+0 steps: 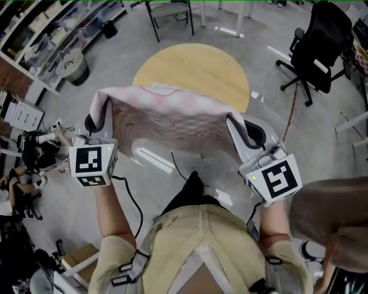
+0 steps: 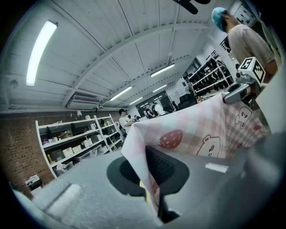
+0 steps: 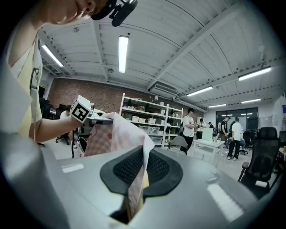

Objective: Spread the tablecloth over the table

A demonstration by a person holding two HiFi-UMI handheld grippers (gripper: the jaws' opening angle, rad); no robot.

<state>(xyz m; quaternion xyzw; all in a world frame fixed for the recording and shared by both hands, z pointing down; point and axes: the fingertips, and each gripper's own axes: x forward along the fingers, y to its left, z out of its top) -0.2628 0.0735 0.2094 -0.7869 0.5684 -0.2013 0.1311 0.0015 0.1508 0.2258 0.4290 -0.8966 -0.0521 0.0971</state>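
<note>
The fingers (image 2: 129,175) of the left gripper (image 1: 98,112) are pressed together on one corner of the tablecloth (image 1: 172,118), and the pink checked fabric folds out of the seam between the pads. The fingers (image 3: 127,169) of the right gripper (image 1: 234,122) pinch the opposite corner in the same way. The cloth hangs stretched in the air between the two grippers, in front of the person's chest, and does not touch the counter (image 1: 198,69).

A black cable (image 1: 131,198) trails from the left gripper toward six o'clock. At four o'clock a blurred brown shape (image 1: 328,212) fills the corner; I cannot tell what it is.

The round wooden counter stands past the cloth at twelve o'clock. In the head view the cloth's far edge hides its near rim. Behind the counter, also at twelve o'clock, stands a dark chair (image 1: 169,17), and a black office chair (image 1: 319,49) sits at two o'clock.

At ten o'clock a round grey bin (image 1: 75,66) stands on the floor, and its contents cannot be made out. It sits beside shelves (image 1: 46,28) that are loaded with boxes. A white drawer unit (image 1: 23,115) stands at nine o'clock.
</note>
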